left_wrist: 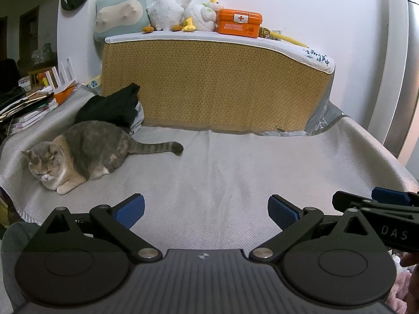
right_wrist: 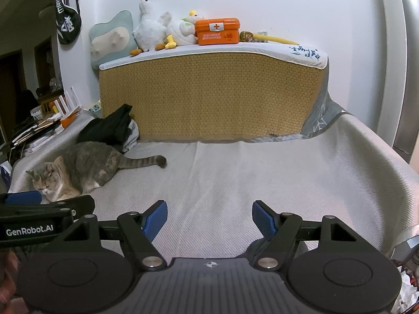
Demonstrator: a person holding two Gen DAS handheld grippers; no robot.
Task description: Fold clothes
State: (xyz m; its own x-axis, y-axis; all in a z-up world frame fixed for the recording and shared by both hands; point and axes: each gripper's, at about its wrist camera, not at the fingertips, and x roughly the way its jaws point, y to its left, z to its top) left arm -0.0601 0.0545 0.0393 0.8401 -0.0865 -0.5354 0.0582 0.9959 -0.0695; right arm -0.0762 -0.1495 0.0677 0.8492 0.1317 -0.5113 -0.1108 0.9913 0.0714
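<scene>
We are holding the left gripper (left_wrist: 205, 210) and right gripper (right_wrist: 209, 221) side by side over the bare bed (left_wrist: 222, 172), both with jaws wide apart and gripping nothing. The clothes (left_wrist: 112, 108) are lying heaped at the far left, just behind the cat (left_wrist: 86, 154). We are judging it best to reach around the cat and pinch one edge of the top garment.

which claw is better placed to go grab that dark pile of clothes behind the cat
Left, probably. Both the left claw and the right claw are open and empty, but the dark clothes lie far left.
</scene>
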